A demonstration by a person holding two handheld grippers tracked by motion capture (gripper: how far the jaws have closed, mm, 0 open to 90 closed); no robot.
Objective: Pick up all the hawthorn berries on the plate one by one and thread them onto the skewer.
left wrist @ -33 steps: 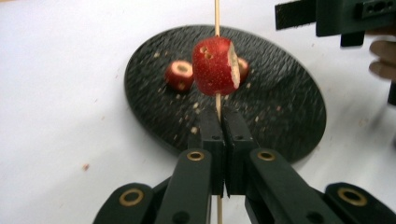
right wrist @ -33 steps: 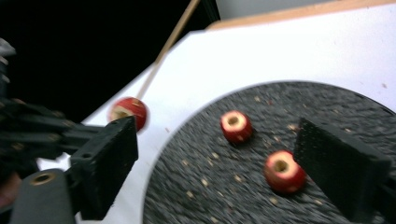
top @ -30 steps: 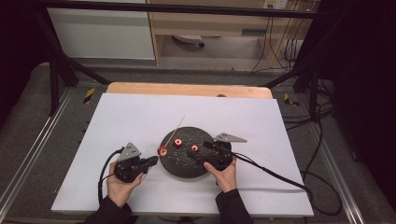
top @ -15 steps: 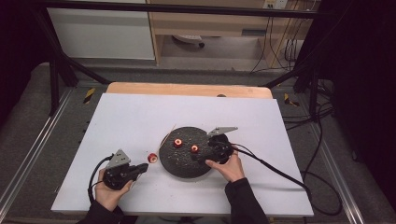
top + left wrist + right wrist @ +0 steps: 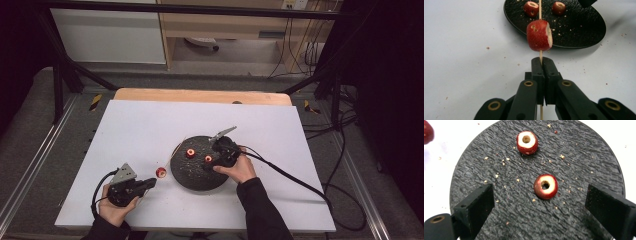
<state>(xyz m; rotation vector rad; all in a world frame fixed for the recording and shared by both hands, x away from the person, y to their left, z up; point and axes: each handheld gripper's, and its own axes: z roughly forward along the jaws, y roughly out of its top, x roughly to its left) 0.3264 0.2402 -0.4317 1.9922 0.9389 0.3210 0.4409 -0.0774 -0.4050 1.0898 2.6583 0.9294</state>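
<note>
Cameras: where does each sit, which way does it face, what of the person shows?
High view: above the table, facing forward and down; both forearms, left gripper and right gripper.
Left gripper view: on that gripper, looking along shut jaws holding a skewer with one fruit.
Right gripper view: looking down between open jaws.
All share the plate and its two fruits.

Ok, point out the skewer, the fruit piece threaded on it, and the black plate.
skewer (image 5: 540, 55), left gripper view, on the bare stick just above the shut jaws.
fruit piece on the skewer (image 5: 538, 35), left gripper view, on its red skin.
black plate (image 5: 574, 157), right gripper view, on a bare stretch of its textured surface.
</note>
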